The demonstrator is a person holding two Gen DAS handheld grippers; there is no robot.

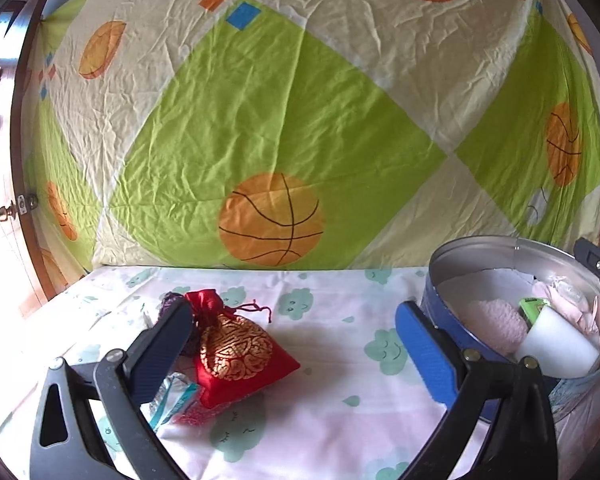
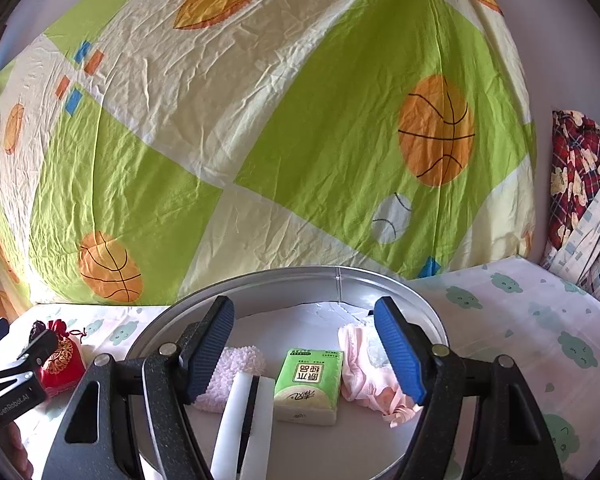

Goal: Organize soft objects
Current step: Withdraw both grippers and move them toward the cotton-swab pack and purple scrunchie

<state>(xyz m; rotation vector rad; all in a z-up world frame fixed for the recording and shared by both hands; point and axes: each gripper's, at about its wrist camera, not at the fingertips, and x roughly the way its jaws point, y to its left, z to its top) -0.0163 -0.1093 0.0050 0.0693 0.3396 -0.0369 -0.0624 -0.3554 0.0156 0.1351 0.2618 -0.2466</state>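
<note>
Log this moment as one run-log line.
left gripper: open, beside red-and-gold drawstring pouch | right gripper: open, empty, over round metal tin | tin: green tissue pack, white sponge

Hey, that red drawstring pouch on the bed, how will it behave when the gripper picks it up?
The red pouch looks plump and rounded, so it will probably squash and sag rather than stay stiff. Its shiny satin may slip between the pads. It sits flat on the sheet, so rolling seems unlikely.
</note>
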